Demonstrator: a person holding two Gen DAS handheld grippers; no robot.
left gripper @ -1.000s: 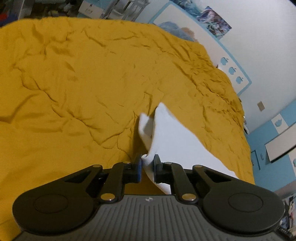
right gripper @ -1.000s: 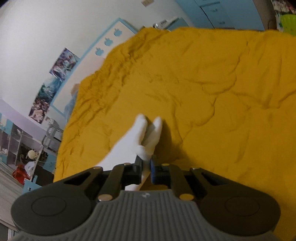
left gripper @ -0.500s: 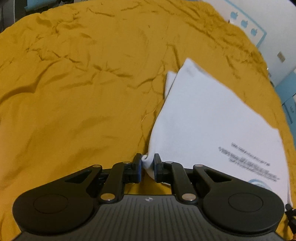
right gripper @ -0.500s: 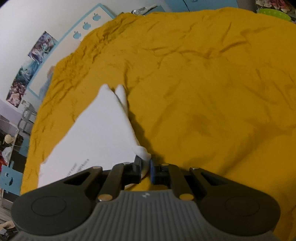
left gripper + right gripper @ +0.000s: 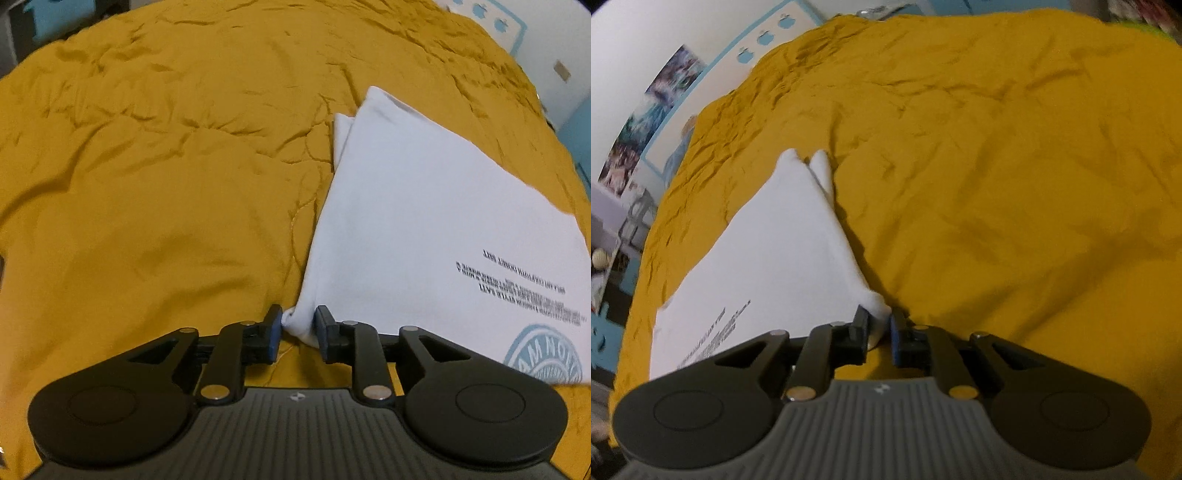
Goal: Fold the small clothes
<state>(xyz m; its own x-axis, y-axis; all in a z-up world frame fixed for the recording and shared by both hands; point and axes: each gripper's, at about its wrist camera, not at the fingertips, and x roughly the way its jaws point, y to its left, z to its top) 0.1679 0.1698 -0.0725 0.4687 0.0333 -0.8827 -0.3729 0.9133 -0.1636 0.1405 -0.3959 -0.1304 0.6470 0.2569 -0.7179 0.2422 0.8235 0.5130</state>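
Here both grippers, left gripper (image 5: 297,328) and right gripper (image 5: 878,329), are opening around white shirt (image 5: 424,221) corners on the rumpled mustard bedspread (image 5: 166,166)

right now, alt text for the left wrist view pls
A white garment with dark printed text and a pale blue round logo lies flat on a wrinkled mustard-yellow bedspread. Its near corner sits between the jaws of the left gripper, which are opening. A white wall with blue apple shapes shows top right.
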